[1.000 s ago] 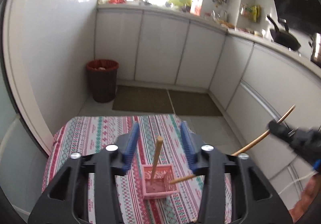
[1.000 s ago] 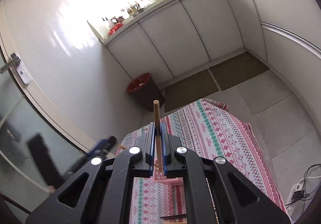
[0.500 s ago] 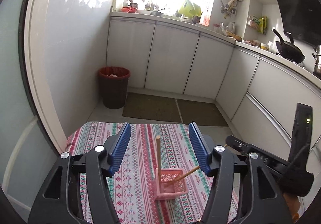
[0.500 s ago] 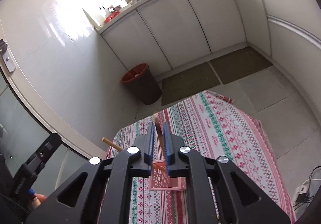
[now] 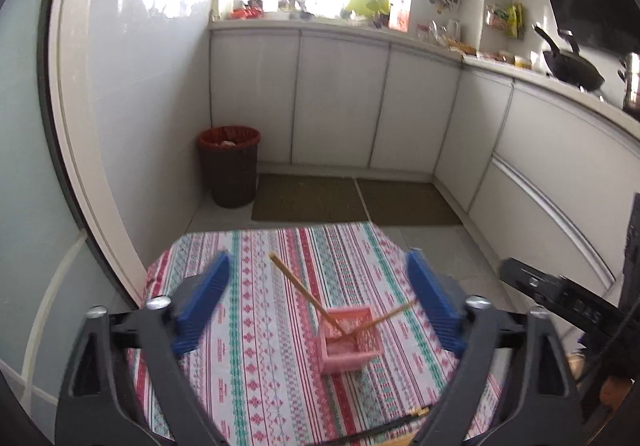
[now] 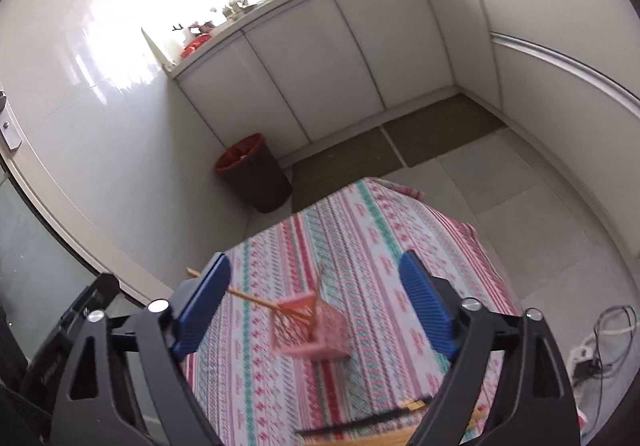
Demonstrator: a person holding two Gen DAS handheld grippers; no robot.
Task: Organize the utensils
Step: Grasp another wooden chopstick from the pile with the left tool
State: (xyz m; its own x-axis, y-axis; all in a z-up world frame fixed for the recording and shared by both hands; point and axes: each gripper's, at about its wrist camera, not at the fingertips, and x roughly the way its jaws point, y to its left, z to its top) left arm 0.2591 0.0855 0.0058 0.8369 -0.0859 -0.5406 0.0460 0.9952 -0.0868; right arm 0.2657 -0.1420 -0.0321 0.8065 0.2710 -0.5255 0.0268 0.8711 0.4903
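Chopsticks (image 5: 304,296), 2 wooden ones, stand crossed in a small pink basket (image 5: 350,338) on the worktop (image 5: 260,326), which is covered with a striped patterned cloth; in the left wrist view the basket sits at about 5 o'clock from the picture's centre, between the left gripper's (image 5: 318,306) blue fingers (image 5: 202,304) but well beyond them. 1 chopstick leans toward 11 o'clock, the other (image 5: 390,316) toward 2 o'clock. The left fingers are spread wide and opening, with nothing pinched between them. More utensils, dark and wooden sticks (image 5: 396,420), lie on the cloth at 6 o'clock near the worktop's close edge. The right gripper's black body (image 5: 560,298) shows at 4 o'clock. A dark bin with a red rim (image 5: 230,170) stands on the floor at 10 o'clock by the white cabinets (image 5: 340,98). In the right wrist view, blurred, the pink basket (image 6: 310,328) lies at about 6 o'clock, between the right gripper's (image 6: 314,304) blue fingers (image 6: 426,306), which are spread wide and opening, touching nothing. 1 chopstick (image 6: 248,296) leans toward 9 o'clock, passing behind the left-hand finger; the other is too blurred to trace. The bin (image 6: 254,176) stands at 10 o'clock, and dark and wooden sticks (image 6: 360,422) lie at 6 o'clock on the worktop (image 6: 360,238).
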